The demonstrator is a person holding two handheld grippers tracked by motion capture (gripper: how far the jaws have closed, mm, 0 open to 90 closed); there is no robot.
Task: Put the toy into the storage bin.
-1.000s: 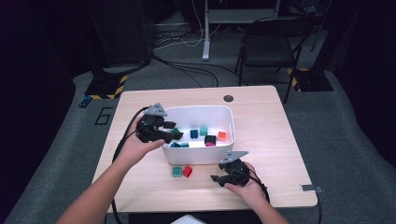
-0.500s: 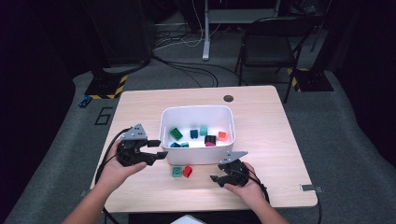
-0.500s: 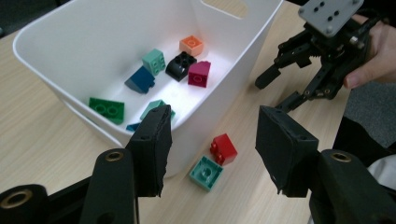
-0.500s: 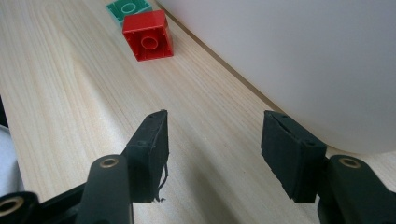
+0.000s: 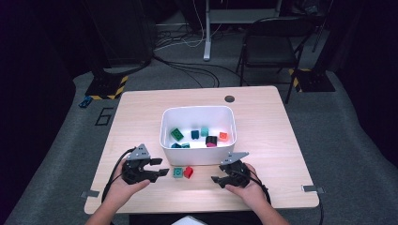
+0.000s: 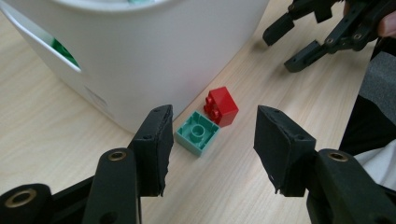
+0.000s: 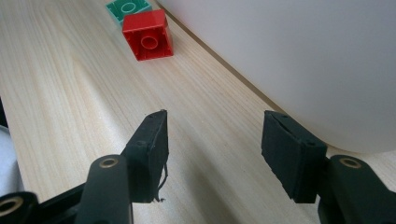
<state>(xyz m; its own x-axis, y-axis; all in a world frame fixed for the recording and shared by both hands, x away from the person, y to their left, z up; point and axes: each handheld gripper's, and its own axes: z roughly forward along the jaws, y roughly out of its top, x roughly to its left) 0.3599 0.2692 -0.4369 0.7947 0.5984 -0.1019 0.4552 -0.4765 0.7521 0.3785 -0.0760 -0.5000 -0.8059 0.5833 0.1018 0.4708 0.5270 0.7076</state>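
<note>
A mint-green brick and a red brick lie side by side on the table, just in front of the white bin. My left gripper rests low on the table to their left and points at them. Its jaws have just been closing but still stand open; in the left gripper view the green brick lies just ahead of the gap, untouched, with the red brick behind it. My right gripper sits to the right of the bricks, open and empty.
Several small bricks lie inside the bin, among them a green one and an orange one. The bin's wall stands close on the right of my right gripper. A round hole marks the tabletop behind the bin.
My left gripper has come down and to the left from the bin's front-left rim to the table beside the two bricks. The right hand has kept still.
</note>
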